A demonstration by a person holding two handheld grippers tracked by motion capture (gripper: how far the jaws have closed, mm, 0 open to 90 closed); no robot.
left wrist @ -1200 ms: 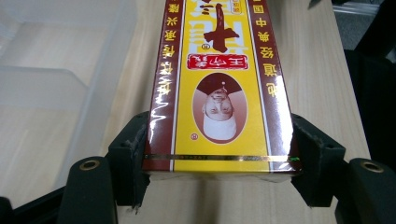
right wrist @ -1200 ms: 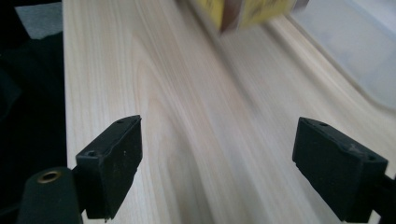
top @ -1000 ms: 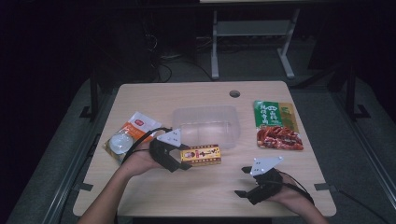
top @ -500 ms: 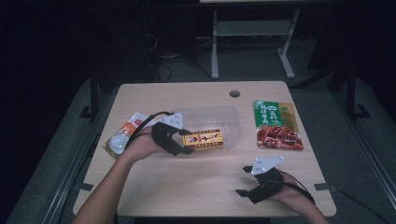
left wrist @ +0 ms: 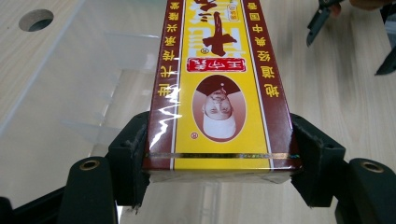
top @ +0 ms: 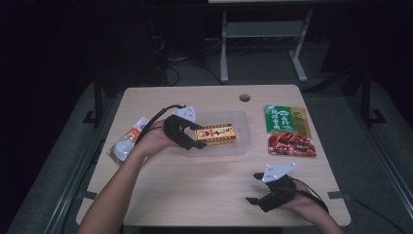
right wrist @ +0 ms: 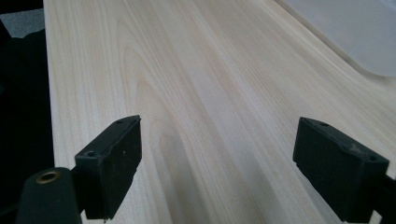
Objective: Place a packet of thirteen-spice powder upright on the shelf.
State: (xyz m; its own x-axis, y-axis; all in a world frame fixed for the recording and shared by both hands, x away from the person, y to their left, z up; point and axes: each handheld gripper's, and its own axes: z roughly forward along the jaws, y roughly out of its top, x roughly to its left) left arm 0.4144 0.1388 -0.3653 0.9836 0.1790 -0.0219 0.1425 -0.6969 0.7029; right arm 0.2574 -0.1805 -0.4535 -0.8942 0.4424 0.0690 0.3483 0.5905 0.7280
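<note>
**Box carried over the clear tray**

Compared with the earlier frames, the yellow-and-maroon box (top: 216, 134) had been lifted off the bare wood toward the worktop's near edge and carried toward the far edge, so that it was seen above the clear plastic tray (top: 243, 146) at the middle of the worktop. The left claw (top: 198, 140) had travelled with it, while the right claw (top: 254, 188) had been kept where it was, near the near right corner.

The box was seen as a long, flat-sided carton wrapped in glossy film, with a gold band printed near its end. The tray was a shallow, transparent, round-cornered container. The worktop (top: 204, 185) was of pale, straight-grained wood with a round hole near its far edge. A green and red foil pouch (top: 288, 130) lay flat toward the right edge, and a crinkled clear packet with an orange label (top: 127, 144) lay at the left edge.

In the left gripper view the box (left wrist: 219, 93) was gripped across its width at one end by the black jaws of the left claw, the pads pressed against both long sides and the rest reaching out beyond them. The right claw (right wrist: 217, 163) was held open over bare wood, with nothing between its jaws.
</note>
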